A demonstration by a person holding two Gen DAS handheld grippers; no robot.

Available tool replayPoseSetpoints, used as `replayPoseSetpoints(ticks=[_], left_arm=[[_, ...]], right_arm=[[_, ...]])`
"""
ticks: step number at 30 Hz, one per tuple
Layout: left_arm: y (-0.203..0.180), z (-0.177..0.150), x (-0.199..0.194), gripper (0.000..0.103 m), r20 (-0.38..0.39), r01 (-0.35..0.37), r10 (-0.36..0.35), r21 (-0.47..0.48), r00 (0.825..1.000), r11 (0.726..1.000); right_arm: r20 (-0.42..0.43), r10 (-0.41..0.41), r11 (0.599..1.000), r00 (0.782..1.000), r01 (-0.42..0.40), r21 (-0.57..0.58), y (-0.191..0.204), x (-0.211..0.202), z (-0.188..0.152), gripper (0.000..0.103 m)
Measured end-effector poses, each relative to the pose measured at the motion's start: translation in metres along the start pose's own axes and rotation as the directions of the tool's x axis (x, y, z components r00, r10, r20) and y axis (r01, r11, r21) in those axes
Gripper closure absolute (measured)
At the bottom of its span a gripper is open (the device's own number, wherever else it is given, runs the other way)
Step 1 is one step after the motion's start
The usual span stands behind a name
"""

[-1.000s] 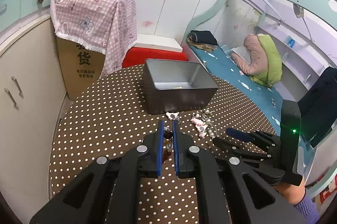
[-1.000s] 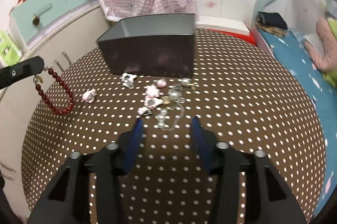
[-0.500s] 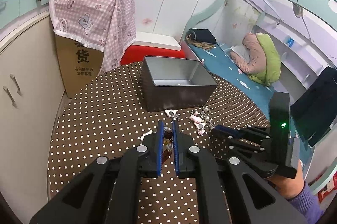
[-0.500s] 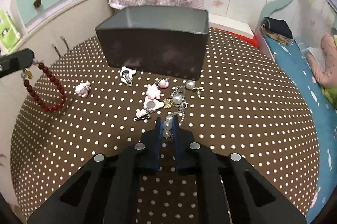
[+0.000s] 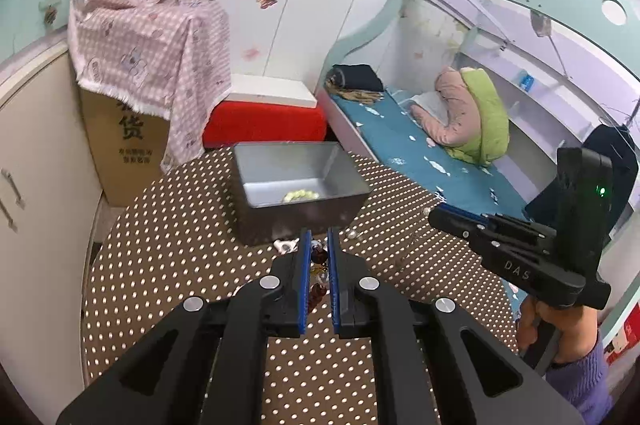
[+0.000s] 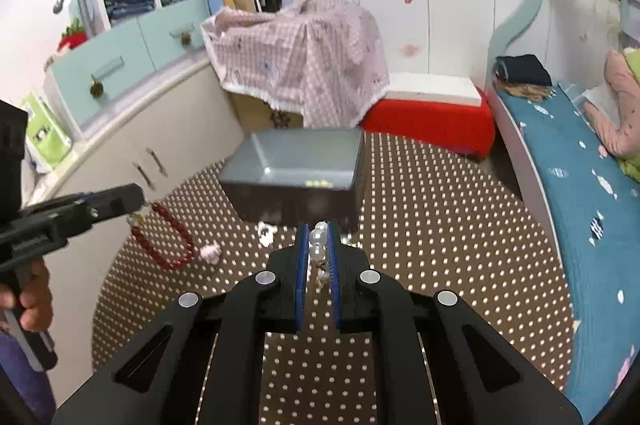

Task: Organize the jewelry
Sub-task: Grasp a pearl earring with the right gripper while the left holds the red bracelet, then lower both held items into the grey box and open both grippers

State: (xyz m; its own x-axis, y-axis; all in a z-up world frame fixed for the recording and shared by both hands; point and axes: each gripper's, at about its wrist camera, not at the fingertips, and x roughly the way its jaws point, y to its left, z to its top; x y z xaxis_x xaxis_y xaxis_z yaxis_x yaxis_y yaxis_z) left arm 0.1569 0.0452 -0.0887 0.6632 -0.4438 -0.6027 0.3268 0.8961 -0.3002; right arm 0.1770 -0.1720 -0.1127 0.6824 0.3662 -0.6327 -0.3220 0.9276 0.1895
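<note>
Our left gripper is clamped on the red bracelet, dangling at left; the right gripper pinches the pearl strand at centre frame. Both look light, limp and slippery, so we hold across beads, below the tin.

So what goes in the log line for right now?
left gripper: shut on red bracelet | right gripper: shut on pearls | box: one green bracelet inside
</note>
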Motion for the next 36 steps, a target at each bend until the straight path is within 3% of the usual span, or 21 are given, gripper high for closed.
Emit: replayPoseSetpoints(ticks=[11,20,25,36], left_arm=[[-0.020,0.058,0.012,0.096,0.012,0.036,-0.037,0.057,0.999,0.998],[-0.009,0.094,0.053,0.096,-0.044,-0.028,0.029,0.035,0.999,0.999],[0.003,0.095,0.085,0.096,-0.101,-0.085,0.086,0.019,0.991,0.996],[0.019,0.076,0.119,0.096,-0.183,-0.122,0.121,0.004,0.976,0.993]], right_arm=[[0.069,0.023,1.000,0.997,-0.023,0.008,0.003,-0.013,0.054,0.093],[0.088,0.043,0.997,0.995,-0.048,0.058,0.008,0.015,0.095,0.093],[0.045,0.042,0.998,0.998,-0.045,0.054,0.018,0.044,0.099,0.093],[-0.058,0.036,0.997,0.998,-0.033,0.064,0.020,0.090,0.078,0.093]])
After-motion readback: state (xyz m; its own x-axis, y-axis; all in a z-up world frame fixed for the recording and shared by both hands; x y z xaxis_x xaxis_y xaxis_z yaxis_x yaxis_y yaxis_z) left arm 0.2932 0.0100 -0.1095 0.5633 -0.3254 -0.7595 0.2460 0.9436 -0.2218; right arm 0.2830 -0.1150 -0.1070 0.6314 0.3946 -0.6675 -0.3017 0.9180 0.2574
